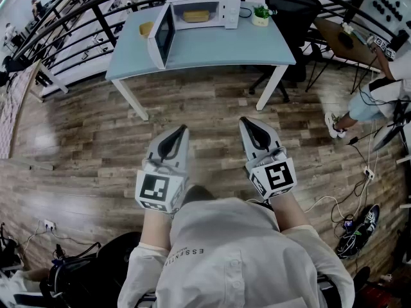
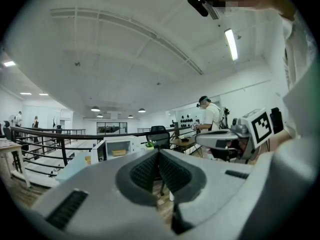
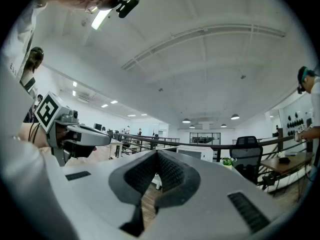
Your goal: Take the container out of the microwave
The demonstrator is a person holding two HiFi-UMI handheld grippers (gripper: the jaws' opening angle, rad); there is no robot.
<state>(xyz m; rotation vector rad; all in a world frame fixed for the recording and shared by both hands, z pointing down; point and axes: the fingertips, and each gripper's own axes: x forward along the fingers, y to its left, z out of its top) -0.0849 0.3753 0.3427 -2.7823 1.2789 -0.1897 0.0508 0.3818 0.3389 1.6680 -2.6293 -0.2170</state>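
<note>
A white microwave [image 1: 199, 8] stands on a pale blue table [image 1: 212, 47], its door [image 1: 160, 37] swung open to the left. Inside lies a yellow container [image 1: 196, 16], also in the left gripper view as the container [image 2: 119, 152]. My left gripper [image 1: 182, 129] and right gripper [image 1: 244, 121] are held level over the wooden floor, well short of the table. Both are shut, pads together, with nothing between them. The left gripper [image 2: 158, 151] faces the microwave [image 2: 116, 147]. The right gripper [image 3: 157, 153] points toward the microwave [image 3: 196, 153] too.
A small potted plant [image 1: 261, 15] stands right of the microwave. A black office chair [image 1: 292, 5] sits behind the table's right end. A railing [image 1: 70, 24] runs behind the table. A person [image 1: 379, 92] and a brown table [image 1: 347, 40] are at the right. Cables [image 1: 350, 226] lie on the floor.
</note>
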